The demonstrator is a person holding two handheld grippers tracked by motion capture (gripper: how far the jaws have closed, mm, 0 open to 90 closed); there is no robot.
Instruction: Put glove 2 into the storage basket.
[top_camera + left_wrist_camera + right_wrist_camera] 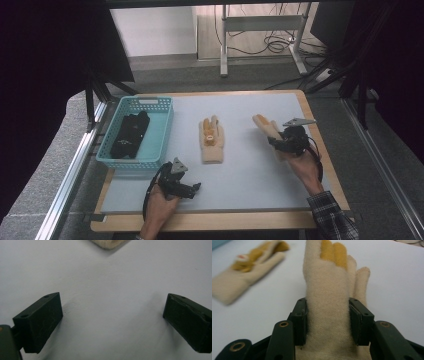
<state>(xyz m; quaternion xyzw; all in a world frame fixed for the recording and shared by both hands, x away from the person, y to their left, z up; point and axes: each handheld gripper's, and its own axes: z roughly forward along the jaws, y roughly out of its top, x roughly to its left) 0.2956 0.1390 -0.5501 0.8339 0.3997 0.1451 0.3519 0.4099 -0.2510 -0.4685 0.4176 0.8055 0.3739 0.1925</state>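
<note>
Two cream knit gloves with yellow fingers are on the pale table. One glove (212, 142) lies flat at the middle, also seen blurred as the far glove (244, 277) in the right gripper view. My right gripper (276, 142) (328, 320) is shut on the cuff of the other glove (265, 125) (329, 285), whose fingers point away to the upper left. My left gripper (196, 187) (112, 315) hovers open near the front left of the table, nothing between its jaws. A corner of the flat glove (107, 243) shows beyond it.
A teal basket (150, 160) stands at the left of the table with a black folded item (131, 134) inside. The table top (250, 180) has a wooden rim at its edges. Metal frame rails run along both sides.
</note>
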